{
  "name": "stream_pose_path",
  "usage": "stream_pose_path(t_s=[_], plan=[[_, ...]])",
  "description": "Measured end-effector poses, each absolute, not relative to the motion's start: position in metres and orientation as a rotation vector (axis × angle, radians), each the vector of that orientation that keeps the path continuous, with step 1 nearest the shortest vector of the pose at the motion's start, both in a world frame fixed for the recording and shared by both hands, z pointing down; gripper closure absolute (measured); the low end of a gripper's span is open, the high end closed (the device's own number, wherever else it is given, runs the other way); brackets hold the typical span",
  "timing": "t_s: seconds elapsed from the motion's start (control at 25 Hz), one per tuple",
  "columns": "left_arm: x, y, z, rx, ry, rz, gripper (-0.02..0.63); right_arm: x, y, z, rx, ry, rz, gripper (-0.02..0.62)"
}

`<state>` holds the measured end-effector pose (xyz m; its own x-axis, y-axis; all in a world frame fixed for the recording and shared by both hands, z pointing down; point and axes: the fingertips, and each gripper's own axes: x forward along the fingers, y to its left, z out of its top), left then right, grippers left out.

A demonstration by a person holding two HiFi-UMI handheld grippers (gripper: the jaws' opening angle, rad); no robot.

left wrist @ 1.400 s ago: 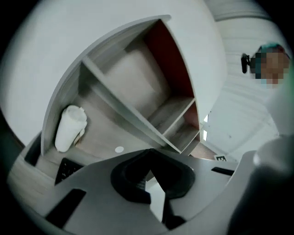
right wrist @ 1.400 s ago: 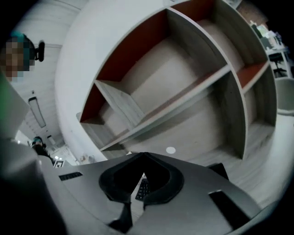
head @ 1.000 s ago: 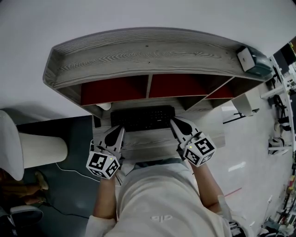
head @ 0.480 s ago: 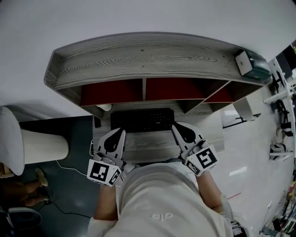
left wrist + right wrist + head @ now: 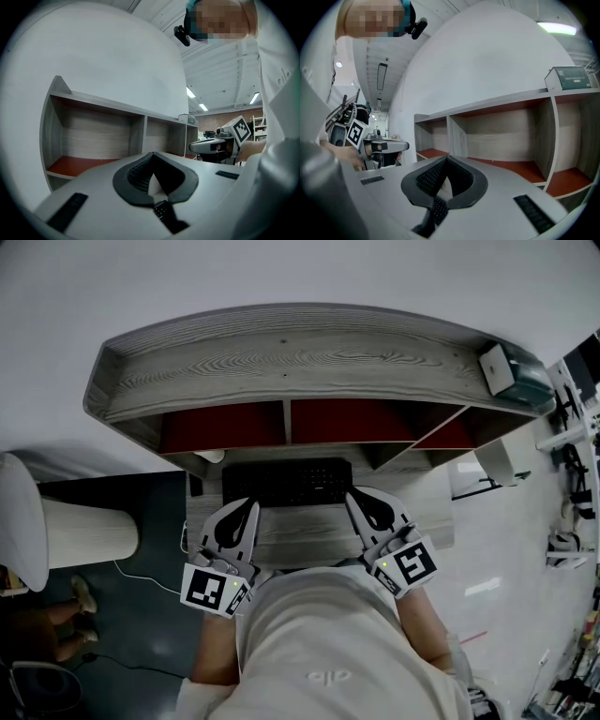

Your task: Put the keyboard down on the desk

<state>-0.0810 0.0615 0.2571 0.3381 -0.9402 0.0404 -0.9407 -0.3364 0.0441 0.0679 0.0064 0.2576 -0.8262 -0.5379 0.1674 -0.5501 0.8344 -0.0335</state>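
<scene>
Head view: the keyboard [image 5: 288, 481] is seen lying flat on the desk [image 5: 309, 538], with its far edge tucked under the shelf unit [image 5: 281, 357], just below the red-floored compartments. The left tongs [image 5: 247, 506] and the right tongs [image 5: 352, 495] are held by the keyboard's near corners, one at each side, with bare desk between them. In the left gripper view and the right gripper view both pairs of jaws are shown closed together, with nothing gripped, and are pointed roughly level at the open compartments. A small grey box [image 5: 497, 362] is set on the shelf top at its right end.
</scene>
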Motion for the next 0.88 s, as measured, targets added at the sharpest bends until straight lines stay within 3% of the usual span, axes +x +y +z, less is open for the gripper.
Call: stream_pose_path(t_s=[0.88], plan=[[-0.089, 0.047, 0.271, 2.417, -1.7, -0.101, 0.591, 0.066, -0.006, 0.263, 0.892, -2.86, 0.144, 0.566]])
